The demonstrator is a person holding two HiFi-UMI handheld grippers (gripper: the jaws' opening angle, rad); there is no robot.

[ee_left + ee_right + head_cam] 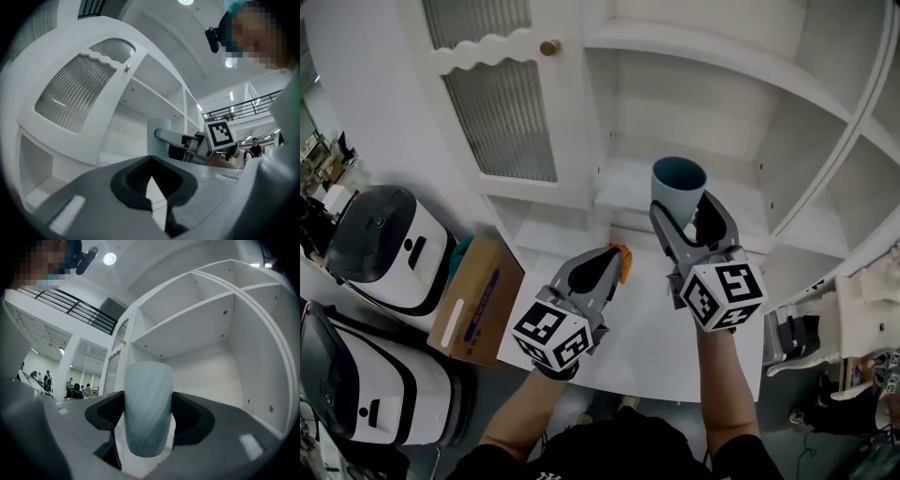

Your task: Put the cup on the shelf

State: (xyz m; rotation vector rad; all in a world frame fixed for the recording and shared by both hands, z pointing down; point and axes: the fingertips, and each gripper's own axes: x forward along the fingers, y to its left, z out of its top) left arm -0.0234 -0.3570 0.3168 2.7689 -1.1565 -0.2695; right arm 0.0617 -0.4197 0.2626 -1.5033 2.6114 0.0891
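Held the cup [679, 184] in the right tool [686, 217], just in front of the open shelf [623, 192].

Clamped the cup upright by its lower wall, mouth up, at centre frame in the head view, beyond the far edge of the desk [647, 328] and not yet set down. Held the left tool [614, 260] closed on nothing, lower and to the left. Risked, as a judgement from this grasp, a slide of the smooth, tapered wall out of the pads under too light a squeeze. Risked also a knock of the rim against the board above or the curved frame at right, and a topple if released before seating the base flat, well inside the shelf edge.
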